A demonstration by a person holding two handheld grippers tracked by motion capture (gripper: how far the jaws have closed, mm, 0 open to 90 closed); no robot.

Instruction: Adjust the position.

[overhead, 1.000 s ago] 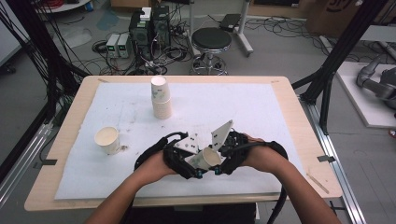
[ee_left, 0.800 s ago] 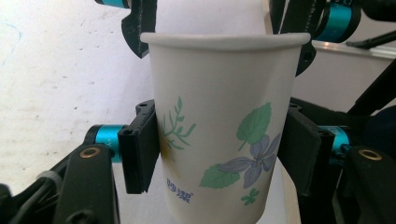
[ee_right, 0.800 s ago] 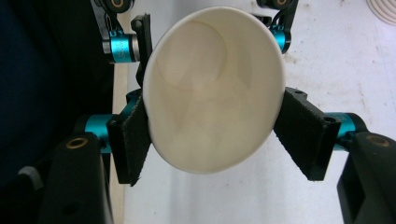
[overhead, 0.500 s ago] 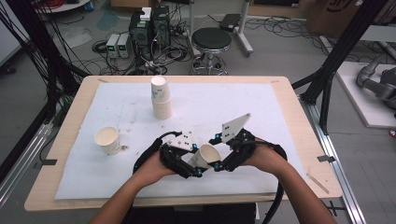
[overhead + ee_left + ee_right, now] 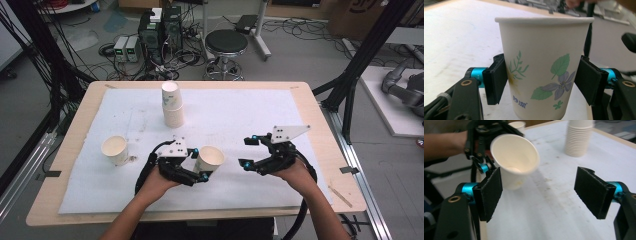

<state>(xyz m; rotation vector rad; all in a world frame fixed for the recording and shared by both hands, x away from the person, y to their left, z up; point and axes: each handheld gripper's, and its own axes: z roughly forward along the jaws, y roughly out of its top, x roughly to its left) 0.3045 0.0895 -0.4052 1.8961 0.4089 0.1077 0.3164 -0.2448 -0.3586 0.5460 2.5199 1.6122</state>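
A paper cup (image 5: 210, 159) with a flower print (image 5: 541, 70) sits between the jaws of my left gripper (image 5: 201, 163), low over the white mat and slightly tilted, mouth up. Both pads (image 5: 496, 82) touch its sides. These jaws have just been opening a little and the cup is still between them. My right gripper (image 5: 248, 151) is off to the cup's right, apart from it. Its jaws have just been opening and stand wide with nothing between them (image 5: 539, 192). The right gripper view shows the cup (image 5: 514, 157) beyond its left pad.
A stack of nested paper cups (image 5: 172, 107) stands at the middle back of the white mat (image 5: 250, 105), also seen as the stack (image 5: 577, 140). A single cup (image 5: 115, 150) stands at the left. A stool and cabling lie beyond the table's far edge.
The right gripper let go of the cup, opened wide and moved away to the right. The left gripper kept the cup and shifted slightly left and down.
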